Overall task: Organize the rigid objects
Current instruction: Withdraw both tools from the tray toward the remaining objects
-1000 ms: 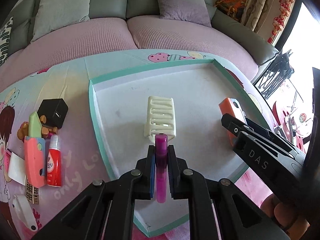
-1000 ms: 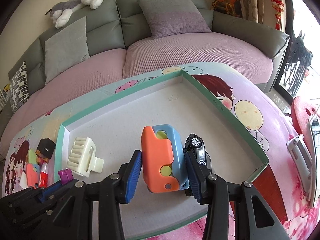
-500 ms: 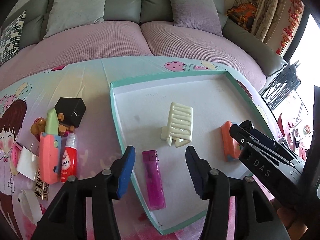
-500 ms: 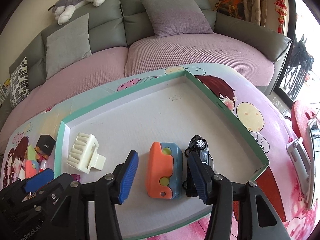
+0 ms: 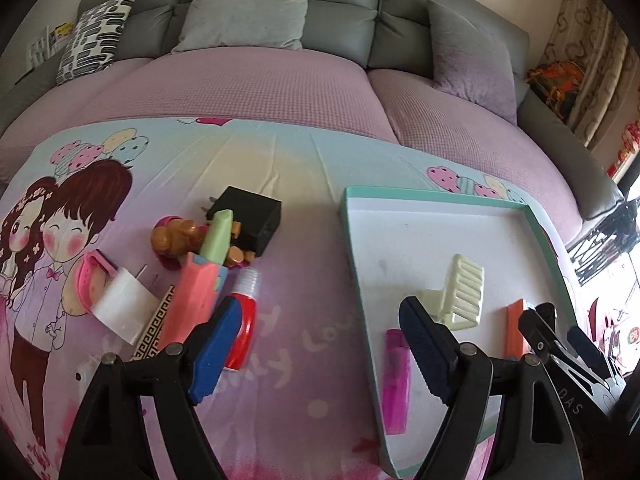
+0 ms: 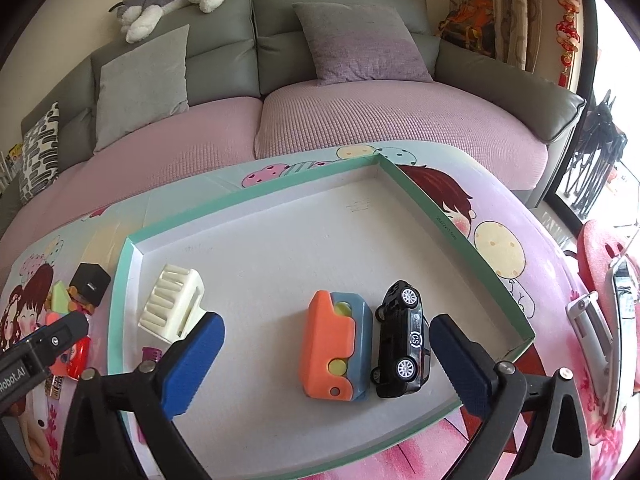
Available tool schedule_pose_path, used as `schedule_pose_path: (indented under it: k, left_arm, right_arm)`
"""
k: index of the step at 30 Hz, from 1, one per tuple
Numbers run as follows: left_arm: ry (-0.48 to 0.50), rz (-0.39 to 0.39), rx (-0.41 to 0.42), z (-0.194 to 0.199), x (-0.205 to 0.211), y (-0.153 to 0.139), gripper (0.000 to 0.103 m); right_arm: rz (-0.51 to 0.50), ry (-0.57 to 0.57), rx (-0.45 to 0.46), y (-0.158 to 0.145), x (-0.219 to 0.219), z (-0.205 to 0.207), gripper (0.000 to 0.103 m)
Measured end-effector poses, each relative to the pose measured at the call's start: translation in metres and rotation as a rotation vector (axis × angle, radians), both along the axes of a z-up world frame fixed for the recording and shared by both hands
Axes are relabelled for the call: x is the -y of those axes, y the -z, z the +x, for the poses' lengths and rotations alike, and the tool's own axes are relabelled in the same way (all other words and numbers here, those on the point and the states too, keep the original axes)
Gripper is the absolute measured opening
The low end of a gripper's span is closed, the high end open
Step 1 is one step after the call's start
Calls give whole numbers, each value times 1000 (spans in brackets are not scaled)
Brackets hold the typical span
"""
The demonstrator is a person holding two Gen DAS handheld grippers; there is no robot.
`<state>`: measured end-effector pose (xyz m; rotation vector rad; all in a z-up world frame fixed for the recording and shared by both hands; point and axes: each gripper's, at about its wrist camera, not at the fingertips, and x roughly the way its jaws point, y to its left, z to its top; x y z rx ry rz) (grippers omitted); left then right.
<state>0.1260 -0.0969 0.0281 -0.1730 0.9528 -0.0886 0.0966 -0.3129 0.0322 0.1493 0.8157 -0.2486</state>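
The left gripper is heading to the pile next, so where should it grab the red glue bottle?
Grip the red glue bottle across its red body, coming from above with the left gripper. It lies flat, clear cap away from the camera, with open cloth on its right side; the pink-and-green toy crowds its left.

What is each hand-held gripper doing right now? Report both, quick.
Left hand-held gripper: open, jaws just opening, empty; lighter lies in the tray.
Right hand-held gripper: open, jaws just opening, empty; orange toy released.

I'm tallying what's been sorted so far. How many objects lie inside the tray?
4: cream hair claw at left, purple lighter near the tray's front-left rim, orange-and-blue toy mid-front, black toy car beside it.
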Motion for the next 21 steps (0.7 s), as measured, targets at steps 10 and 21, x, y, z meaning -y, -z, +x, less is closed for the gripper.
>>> schedule_pose_path:
  k: [10, 21]
  left_arm:
    - [-110, 75, 29, 2, -20, 9, 99]
    - [-177, 52, 60, -3, -37, 2, 99]
  right_arm:
    - [-22, -27, -6, 1, -11, 1, 103]
    - [-24, -52, 6, -3, -18, 0, 103]
